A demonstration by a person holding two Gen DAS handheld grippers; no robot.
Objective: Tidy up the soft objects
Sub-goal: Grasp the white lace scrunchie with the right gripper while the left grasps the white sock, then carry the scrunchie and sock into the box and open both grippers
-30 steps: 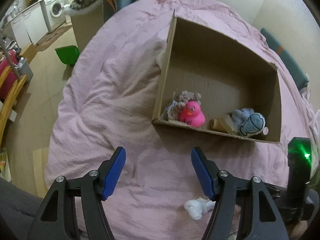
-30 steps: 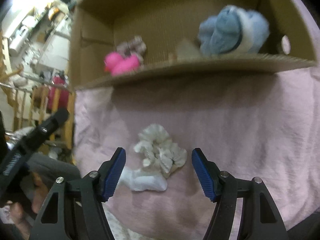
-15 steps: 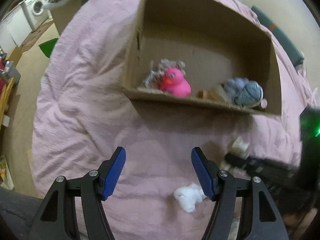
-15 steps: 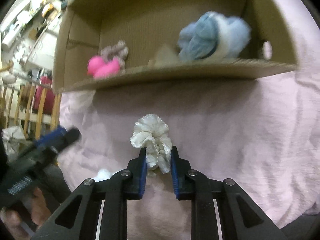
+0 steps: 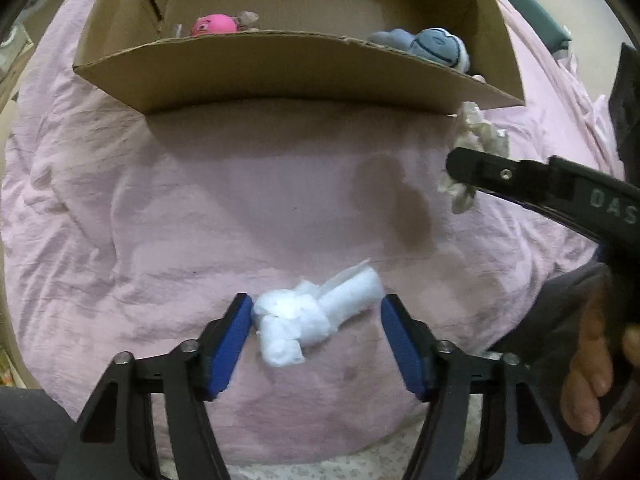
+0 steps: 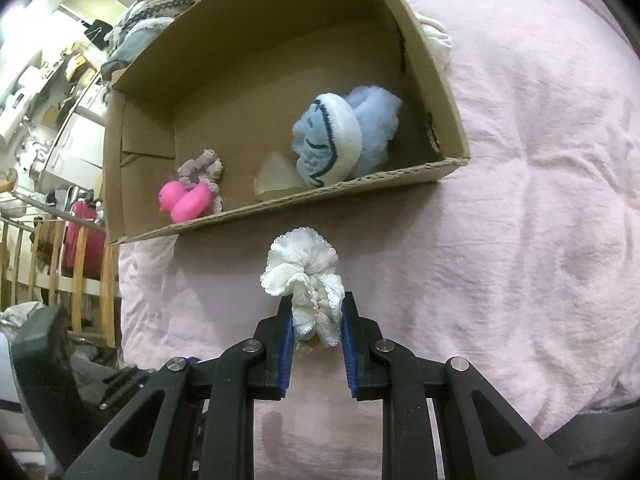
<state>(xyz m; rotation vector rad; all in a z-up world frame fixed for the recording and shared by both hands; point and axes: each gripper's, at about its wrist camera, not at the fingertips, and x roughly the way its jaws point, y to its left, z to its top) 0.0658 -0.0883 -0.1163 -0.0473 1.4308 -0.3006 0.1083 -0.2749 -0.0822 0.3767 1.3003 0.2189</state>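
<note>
My right gripper (image 6: 316,322) is shut on a cream frilly scrunchie (image 6: 304,272) and holds it above the pink bedsheet, just in front of the cardboard box (image 6: 360,184); it also shows in the left wrist view (image 5: 476,132). My left gripper (image 5: 316,320) is open, low over the sheet, with a white rolled sock bundle (image 5: 316,316) lying between its blue pads. The box (image 5: 280,76) holds a pink duck (image 6: 184,202), a grey-mauve scrunchie (image 6: 202,168), a blue plush toy (image 6: 344,136) and a pale cone-shaped piece (image 6: 276,178).
The pink sheet (image 5: 200,200) covers the bed. A white cloth (image 6: 436,40) lies beside the box's far right wall. Off the bed's left edge are wooden rails (image 6: 52,264), a red suitcase (image 6: 82,236) and household clutter.
My right gripper closed on the cream scrunchie and lifted it toward the box. My left gripper moved forward and down until the white sock bundle lay between its pads.
</note>
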